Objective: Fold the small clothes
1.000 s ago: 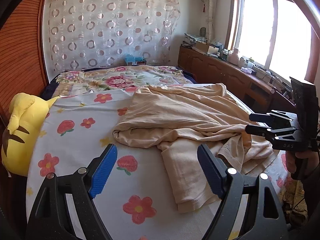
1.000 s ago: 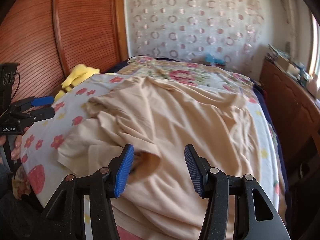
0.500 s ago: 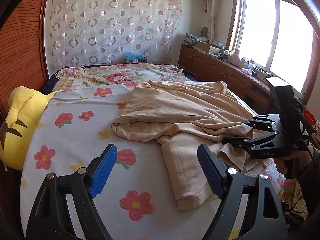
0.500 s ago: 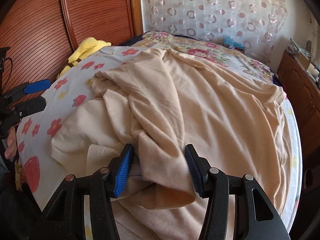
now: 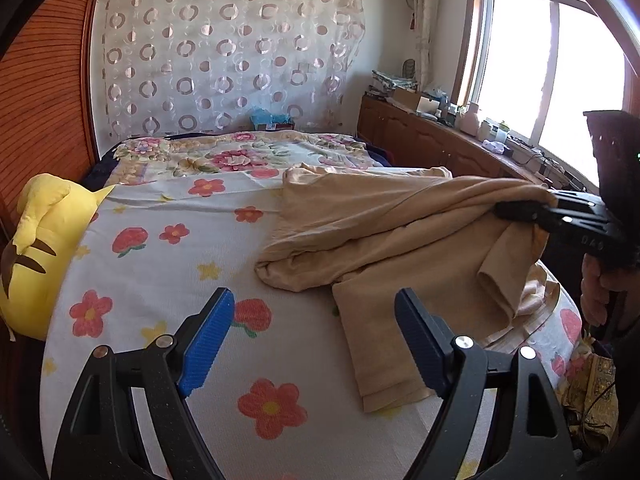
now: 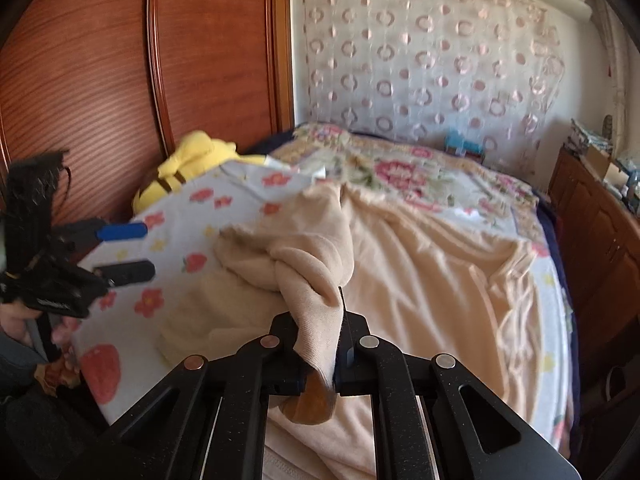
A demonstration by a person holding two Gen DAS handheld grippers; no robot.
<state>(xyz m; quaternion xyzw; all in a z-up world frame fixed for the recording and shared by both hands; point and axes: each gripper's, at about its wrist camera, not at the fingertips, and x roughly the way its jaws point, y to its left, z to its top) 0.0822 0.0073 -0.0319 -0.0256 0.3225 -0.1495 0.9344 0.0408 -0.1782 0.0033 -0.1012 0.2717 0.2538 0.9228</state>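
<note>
A crumpled beige garment (image 5: 400,240) lies on the flowered bed sheet (image 5: 160,264), spread toward the right side. My right gripper (image 6: 338,344) is shut on a bunched fold of the garment (image 6: 316,280) and lifts it off the bed. In the left wrist view the right gripper (image 5: 516,212) shows at the right edge with cloth hanging from it. My left gripper (image 5: 312,340) is open and empty, above bare sheet just left of the garment's near end. It also shows in the right wrist view (image 6: 124,250), open.
A yellow plush toy (image 5: 36,248) lies at the bed's left edge by the wooden headboard (image 6: 120,80). A floral quilt (image 5: 248,156) covers the far end. A wooden cabinet (image 5: 432,140) with clutter runs along the right under the window.
My right gripper closed on a fold of the garment and raised it, pulling the cloth up and toward the right. My left gripper stayed open and shifted only slightly.
</note>
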